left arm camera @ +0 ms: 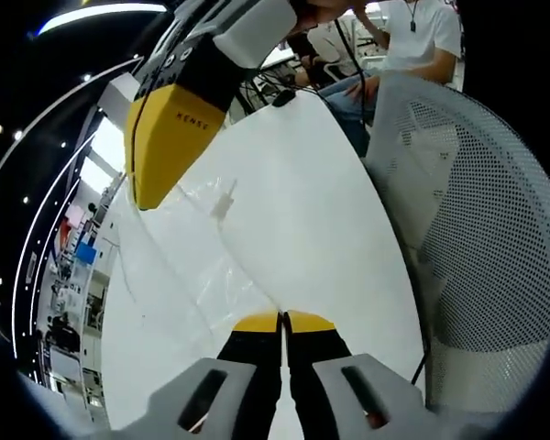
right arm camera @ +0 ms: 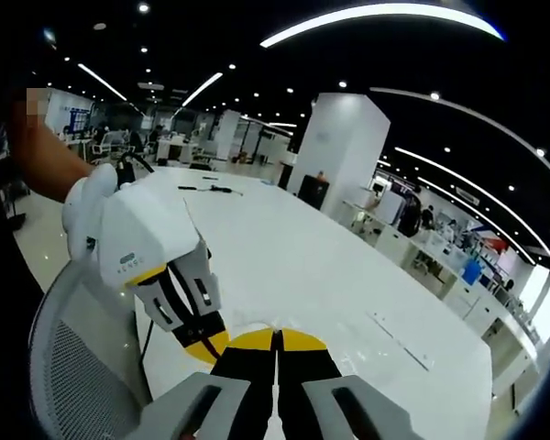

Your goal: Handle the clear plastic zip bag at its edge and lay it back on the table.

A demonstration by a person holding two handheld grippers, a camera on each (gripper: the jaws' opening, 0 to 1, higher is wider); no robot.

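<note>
The clear plastic zip bag (left arm camera: 197,252) lies wrinkled on the white table (left arm camera: 321,202), its small zip slider (left arm camera: 223,200) near the middle. At the bottom of the left gripper view, my left gripper (left arm camera: 282,318) is shut, and the bag's creases run into its yellow tips at the near edge. My right gripper (left arm camera: 147,200) comes down from the top, jaws together at the bag's far edge. In the right gripper view, the right gripper (right arm camera: 277,337) is shut over the table (right arm camera: 302,247). The left gripper (right arm camera: 208,346) sits close beside it, and faint bag film (right arm camera: 394,339) lies to the right.
A white mesh chair (left arm camera: 477,229) stands against the table's side, also seen as the chair back (right arm camera: 82,367). A seated person (left arm camera: 412,37) and black cables (left arm camera: 280,96) are at the table's far end. Small dark items (right arm camera: 211,188) lie farther along the tabletop.
</note>
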